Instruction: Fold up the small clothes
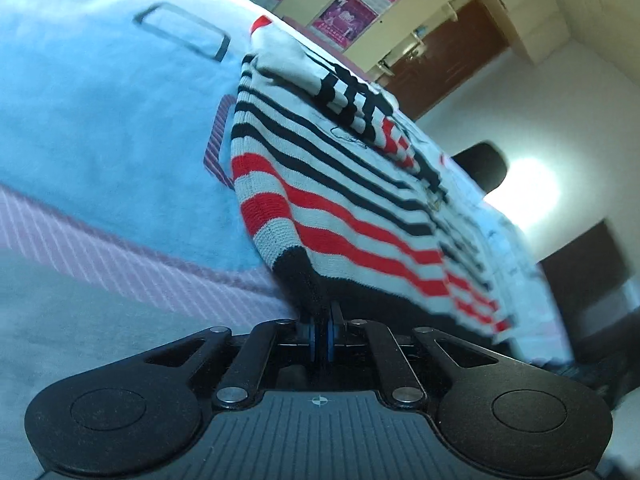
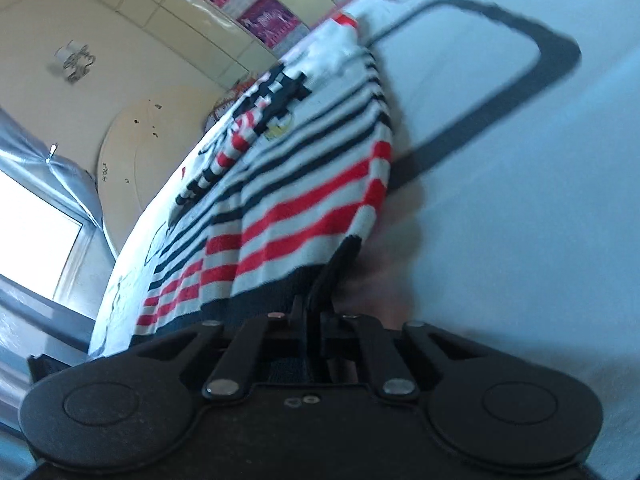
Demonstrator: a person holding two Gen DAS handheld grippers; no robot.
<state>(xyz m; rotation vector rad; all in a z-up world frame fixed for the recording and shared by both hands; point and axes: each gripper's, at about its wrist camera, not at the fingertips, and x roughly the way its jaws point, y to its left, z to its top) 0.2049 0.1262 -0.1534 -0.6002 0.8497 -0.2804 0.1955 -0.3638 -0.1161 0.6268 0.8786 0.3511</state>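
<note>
A small knitted sweater (image 1: pixel 328 184) with black, red and white stripes lies on a pale blue cloth. My left gripper (image 1: pixel 320 312) is shut on the black hem at the sweater's near left corner. My right gripper (image 2: pixel 316 312) is shut on the black hem at the near right corner of the same sweater (image 2: pixel 304 200). Both corners are lifted a little off the cloth. A striped sleeve (image 1: pixel 360 104) lies folded across the sweater's middle. The collar end (image 2: pixel 340 40) is at the far side.
The pale blue cloth (image 1: pixel 100 120) has a dark rectangle outline (image 2: pixel 520 80) beside the sweater and a pink striped band (image 1: pixel 100 248) near me. Walls with pink posters (image 1: pixel 344 16), a brown door (image 1: pixel 448 64) and a bright window (image 2: pixel 32 232) lie beyond.
</note>
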